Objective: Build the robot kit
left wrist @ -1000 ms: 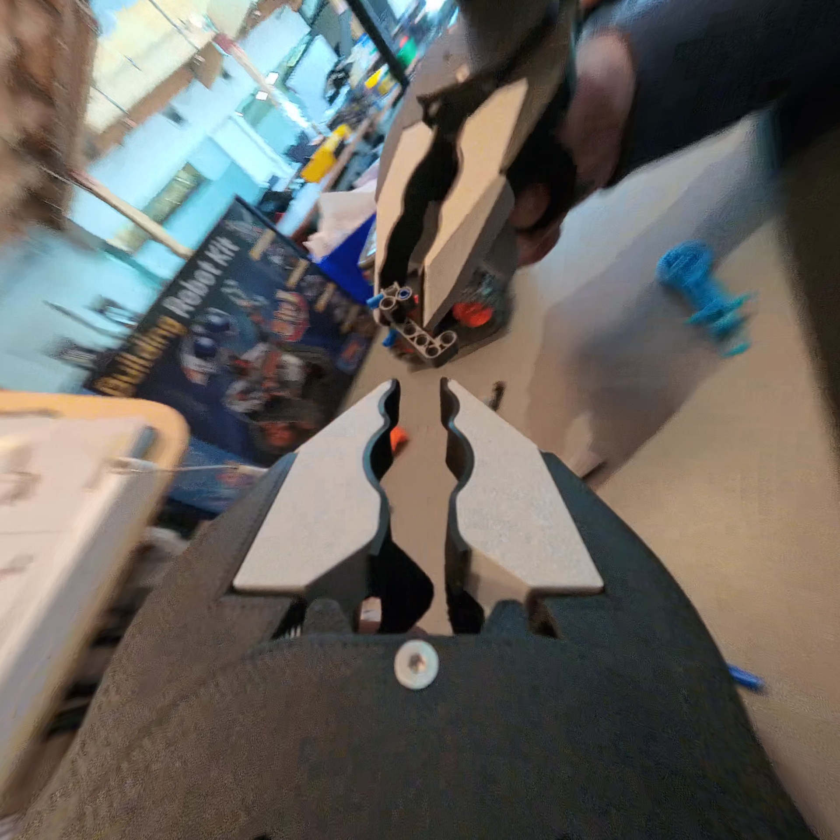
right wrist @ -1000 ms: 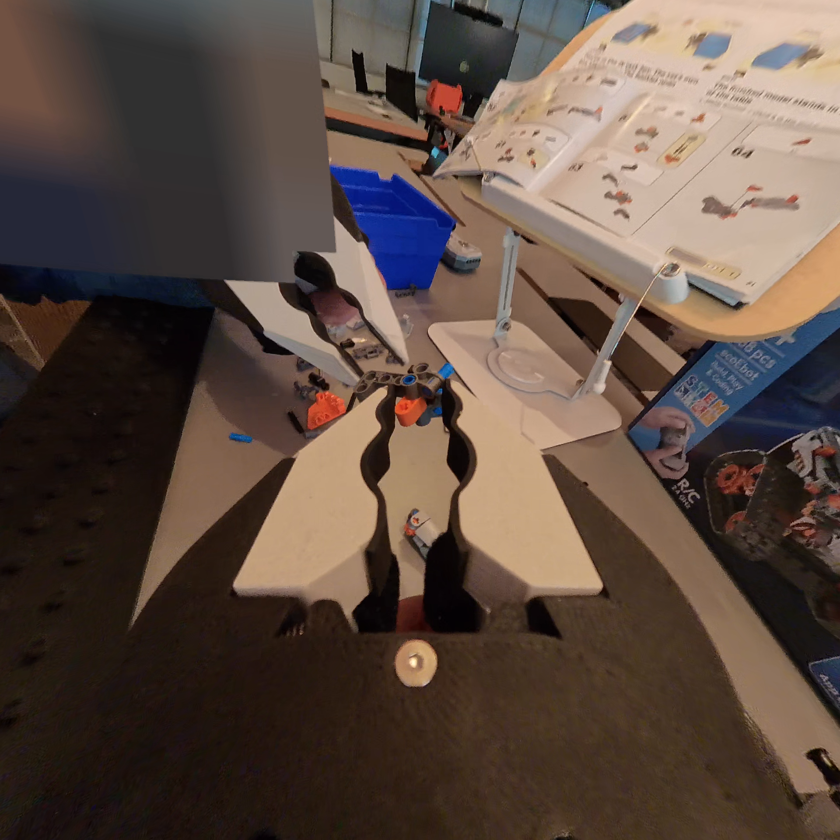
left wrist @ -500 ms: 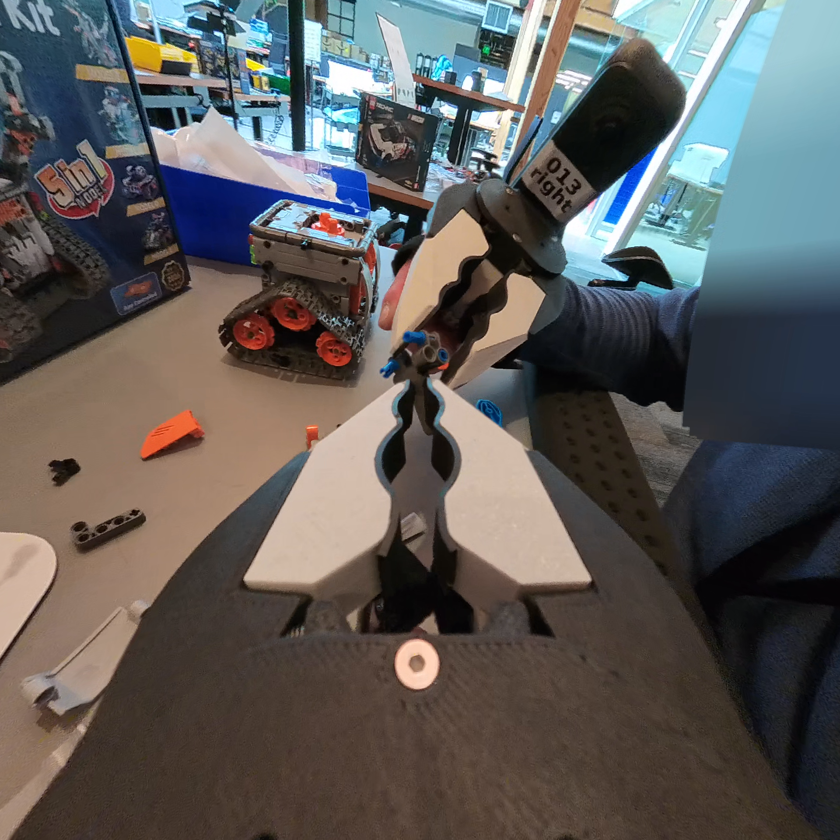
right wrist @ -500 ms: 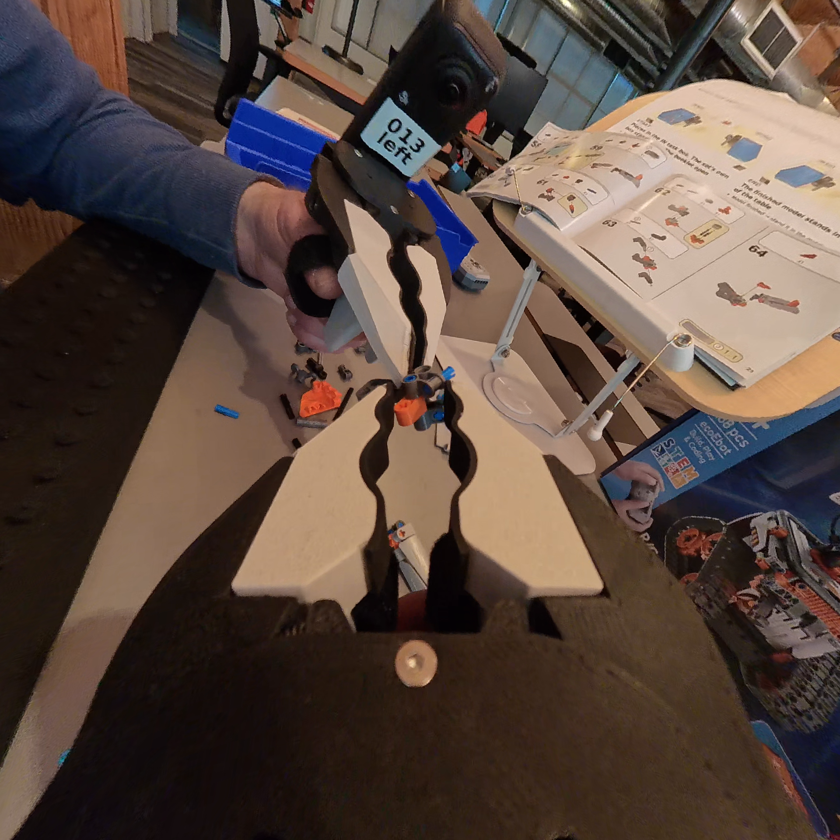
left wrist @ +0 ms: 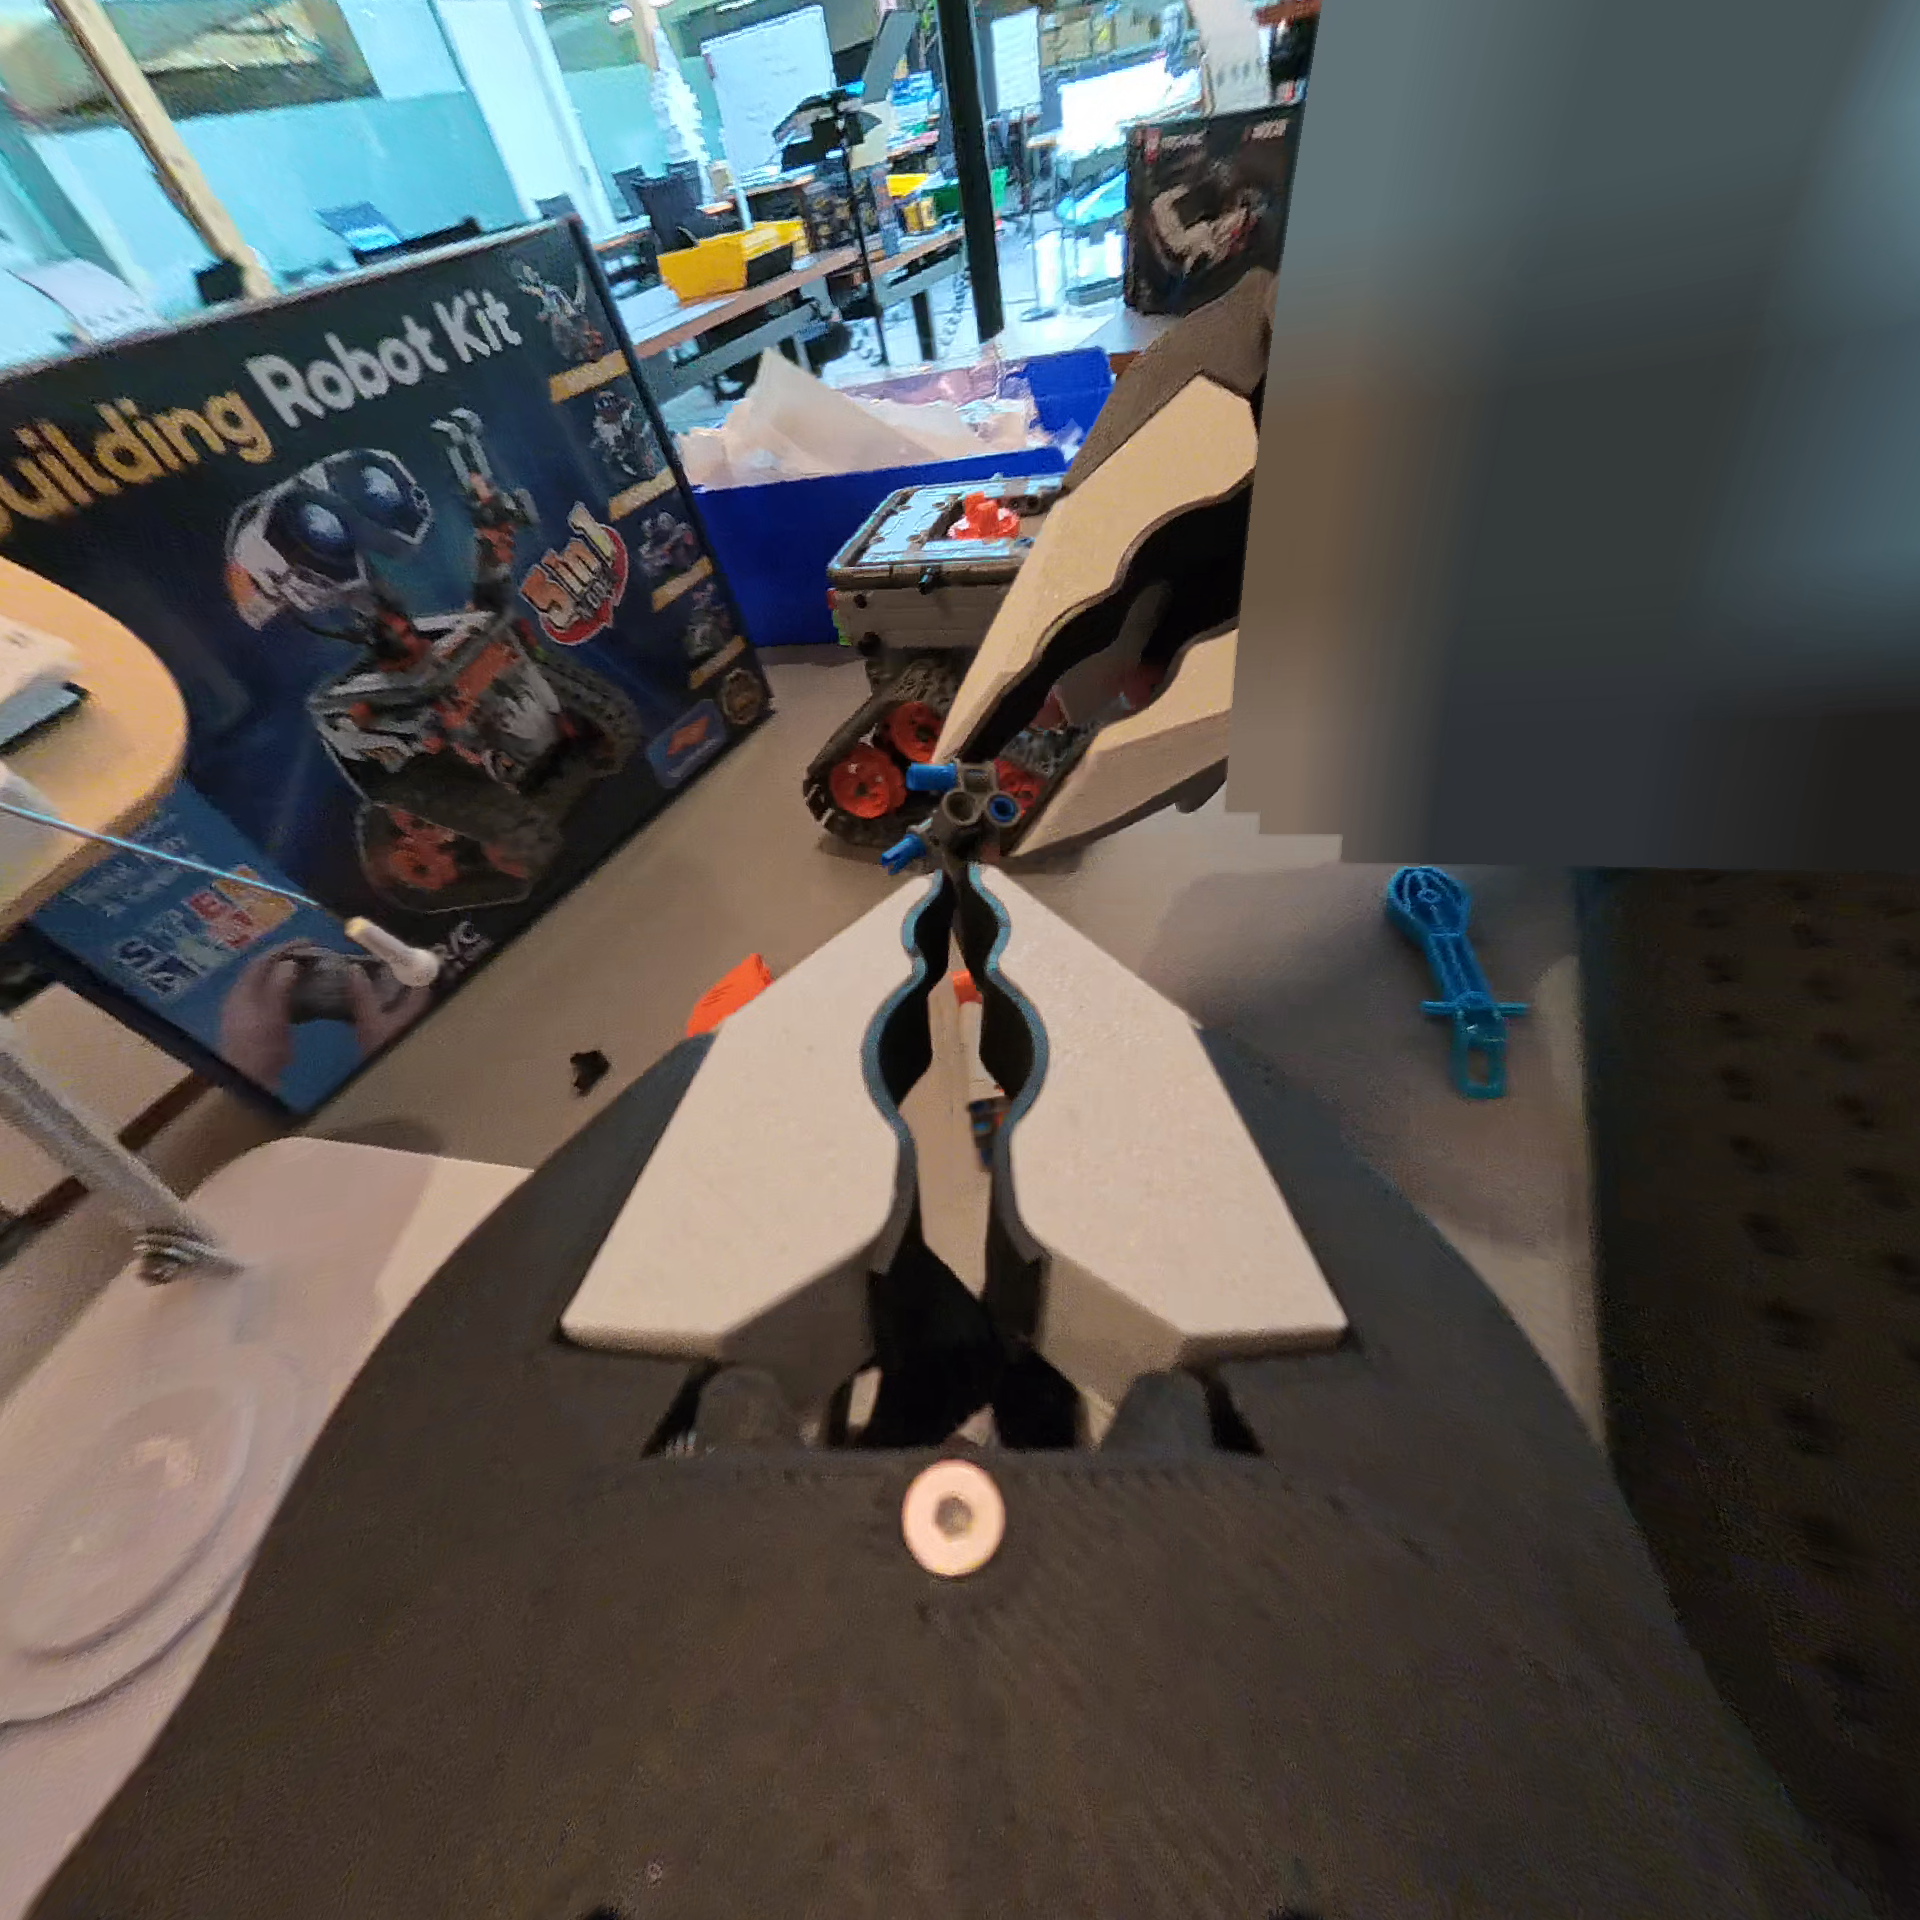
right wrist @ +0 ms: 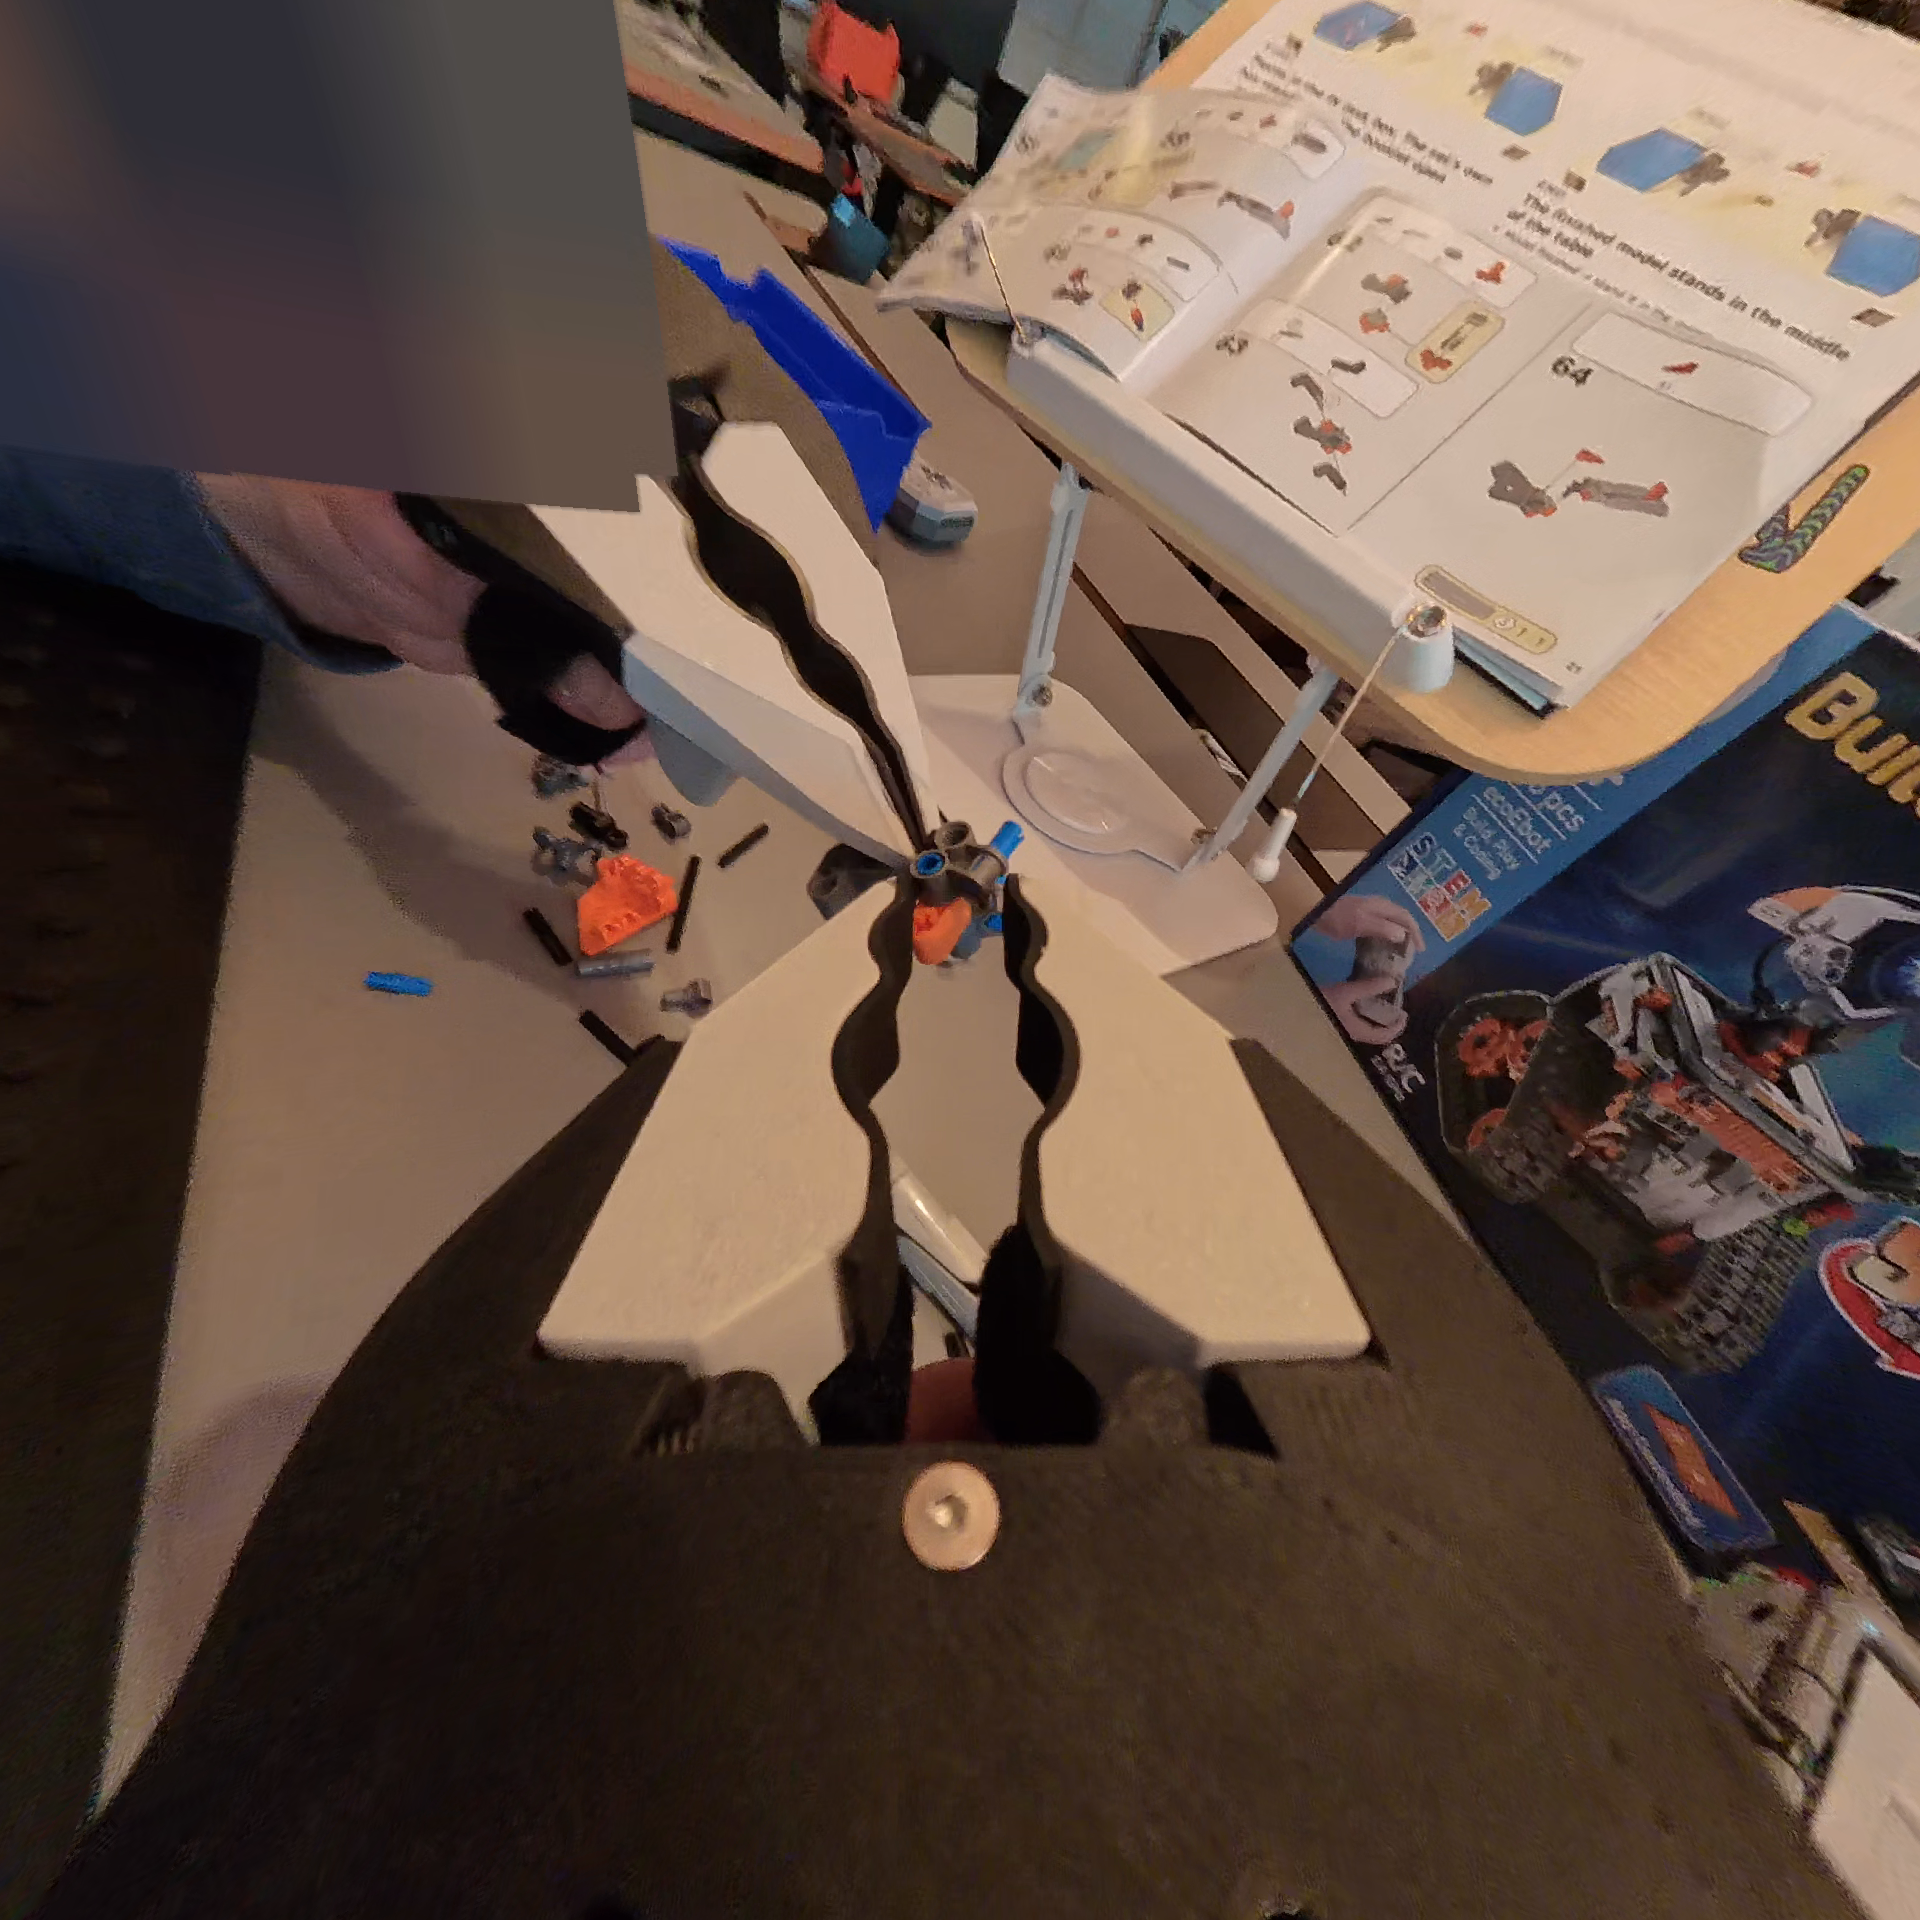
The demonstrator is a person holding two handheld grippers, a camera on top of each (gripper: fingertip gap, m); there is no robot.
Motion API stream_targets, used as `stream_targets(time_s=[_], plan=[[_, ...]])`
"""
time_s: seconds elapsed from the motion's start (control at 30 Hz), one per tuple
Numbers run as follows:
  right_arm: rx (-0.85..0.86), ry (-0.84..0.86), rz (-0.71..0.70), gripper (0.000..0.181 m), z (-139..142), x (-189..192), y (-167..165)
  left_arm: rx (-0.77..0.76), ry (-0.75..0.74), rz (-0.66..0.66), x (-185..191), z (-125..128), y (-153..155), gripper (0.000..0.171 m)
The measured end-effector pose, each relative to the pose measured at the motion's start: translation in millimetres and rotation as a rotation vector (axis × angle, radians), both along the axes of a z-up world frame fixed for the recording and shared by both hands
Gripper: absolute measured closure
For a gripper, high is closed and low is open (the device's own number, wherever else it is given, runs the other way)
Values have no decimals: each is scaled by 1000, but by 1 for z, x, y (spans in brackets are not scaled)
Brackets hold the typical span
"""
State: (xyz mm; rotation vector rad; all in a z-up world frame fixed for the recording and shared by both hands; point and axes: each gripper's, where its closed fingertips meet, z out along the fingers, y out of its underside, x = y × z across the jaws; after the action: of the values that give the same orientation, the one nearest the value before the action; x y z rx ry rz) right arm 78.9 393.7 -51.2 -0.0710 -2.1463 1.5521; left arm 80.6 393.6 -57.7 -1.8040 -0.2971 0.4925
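A small grey assembly [right wrist: 951, 868] with blue pins hangs above the table [right wrist: 343, 1039], pinched from opposite sides by both grippers: the left gripper [left wrist: 954, 883] clenched on it, the right gripper [right wrist: 956, 904] clamped on its orange end. Beyond the assembly stand a tracked robot [left wrist: 904, 665] and a kit box [left wrist: 395, 623].

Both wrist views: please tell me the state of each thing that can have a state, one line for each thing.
Left gripper: shut on the small grey assembly, above the table.
Right gripper: shut on the same assembly, from the opposite side.
Small grey assembly: held in the air between both grippers, blue pins sticking out.
Instruction booklet: open on a stand.
Tracked robot model: standing upright on its tracks.
Blue bin: open, with crumpled plastic bags inside.
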Motion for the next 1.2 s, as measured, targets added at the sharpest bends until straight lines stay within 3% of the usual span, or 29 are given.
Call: stream_targets(time_s=[0.33,0.47,0.67,0.77,1.07,1.2], plan=[[87,129,-137,166,-4,-8,-3,-127,168,129,-6,-3,0,171],[68,161,-114,167,1,-5,-2,-108,178,102,-3,1,1,171],[11,188,-30,167,4,2,-3,94,-183,-47,-1,0,-1,154],[-14,183,-6,167,7,5,-5,185,-311,-144,5,2,0,158],[-33,206,80,167,9,19,-9,186,-451,-308,25,-2,0,151],[12,274,85,168,7,22,-10,179,-412,-315,27,-5,6,165]])
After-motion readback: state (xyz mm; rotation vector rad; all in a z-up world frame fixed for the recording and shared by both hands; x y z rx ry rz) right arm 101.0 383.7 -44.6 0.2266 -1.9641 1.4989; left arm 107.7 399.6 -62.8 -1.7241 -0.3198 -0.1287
